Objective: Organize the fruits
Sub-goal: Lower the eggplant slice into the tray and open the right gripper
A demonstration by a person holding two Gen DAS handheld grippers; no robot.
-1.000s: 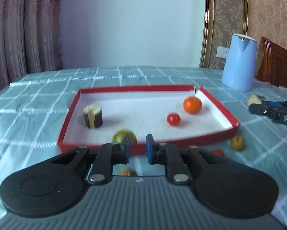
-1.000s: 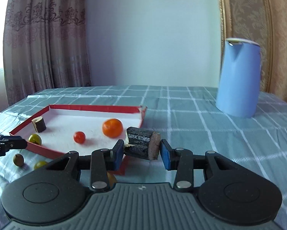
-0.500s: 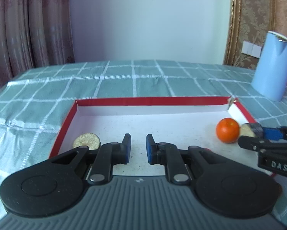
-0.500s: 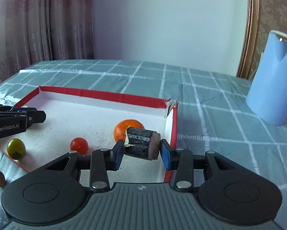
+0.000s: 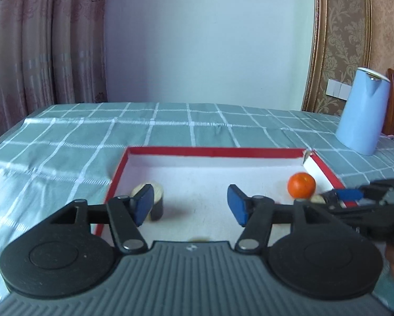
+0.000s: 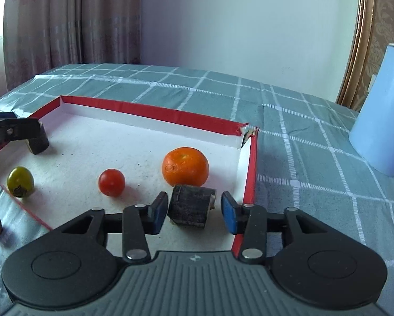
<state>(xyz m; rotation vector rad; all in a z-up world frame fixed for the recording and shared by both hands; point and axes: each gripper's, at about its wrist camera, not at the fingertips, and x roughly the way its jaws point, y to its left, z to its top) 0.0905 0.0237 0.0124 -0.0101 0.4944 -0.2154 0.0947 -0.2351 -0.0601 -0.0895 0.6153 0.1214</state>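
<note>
Red-rimmed tray (image 6: 250, 173) sits on checked surface (image 6: 302, 137). Right gripper (image 6: 194, 212): fingers wide, dark cane piece (image 6: 190, 206) lying free between them on the tray floor, just before orange (image 6: 185, 166). Left gripper (image 5: 190, 205): fingers wide, nothing held. Tomato (image 6: 111, 182) mid-tray.

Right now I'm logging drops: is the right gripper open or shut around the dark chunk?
Open. The right gripper has gaps on both sides of the dark chunk, which rests in the tray.
</note>
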